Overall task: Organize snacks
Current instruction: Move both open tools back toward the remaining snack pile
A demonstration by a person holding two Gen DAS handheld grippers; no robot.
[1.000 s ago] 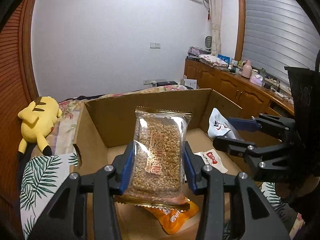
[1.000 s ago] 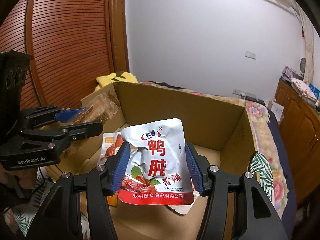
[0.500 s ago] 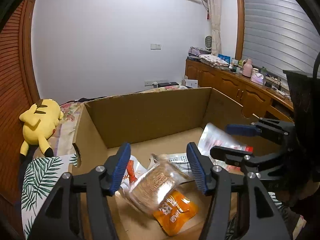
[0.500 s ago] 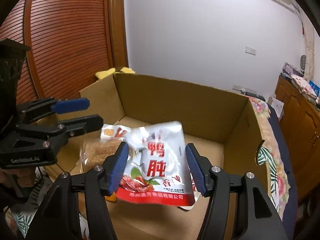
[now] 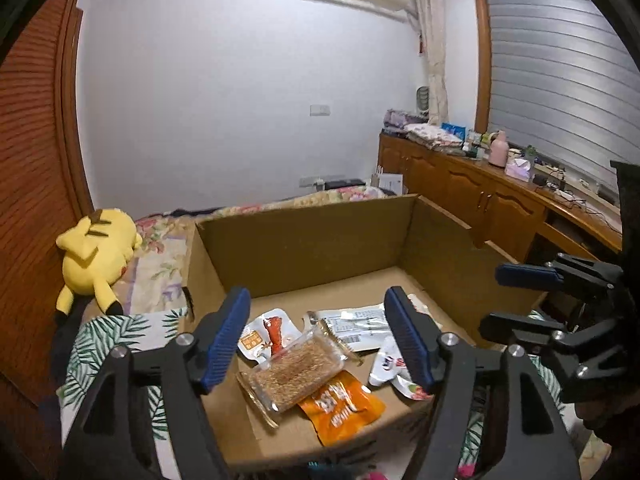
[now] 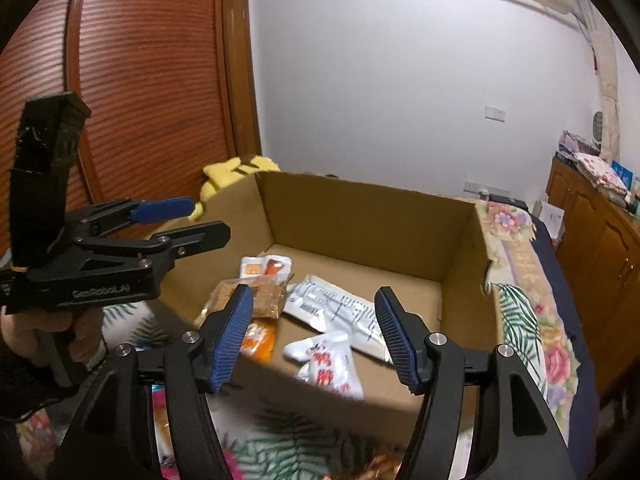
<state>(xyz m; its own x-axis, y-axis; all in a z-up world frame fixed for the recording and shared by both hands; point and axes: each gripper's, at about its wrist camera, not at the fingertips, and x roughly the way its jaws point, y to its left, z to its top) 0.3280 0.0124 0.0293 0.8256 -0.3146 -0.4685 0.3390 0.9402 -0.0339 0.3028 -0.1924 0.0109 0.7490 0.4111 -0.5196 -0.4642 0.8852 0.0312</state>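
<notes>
An open cardboard box (image 5: pixel 304 240) (image 6: pixel 360 216) sits on the bed. Inside lie a clear pack of brown grain bars (image 5: pixel 294 368) (image 6: pixel 256 296), an orange pouch (image 5: pixel 340 404) (image 6: pixel 260 340), a small white-and-red packet (image 5: pixel 268 330) (image 6: pixel 266 266), a silver-white pouch with printed back (image 5: pixel 352 320) (image 6: pixel 332 308) and a white-and-red pouch (image 5: pixel 390 364) (image 6: pixel 328 364). My left gripper (image 5: pixel 318 340) is open and empty above the box's near side. My right gripper (image 6: pixel 314 332) is open and empty above the box too; it also shows in the left wrist view (image 5: pixel 516 300).
A yellow plush toy (image 5: pixel 96 252) lies on the bed left of the box. The bed has leaf-print (image 5: pixel 120 336) and floral covers (image 6: pixel 552 340). A wooden cabinet (image 5: pixel 480 204) with clutter runs along the right wall. A wooden slatted door (image 6: pixel 132 92) stands at left.
Both grippers opened and let go. The grain bar pack fell from the left one and the white-and-red pouch from the right one; both now lie in the box. Both grippers drew back.
</notes>
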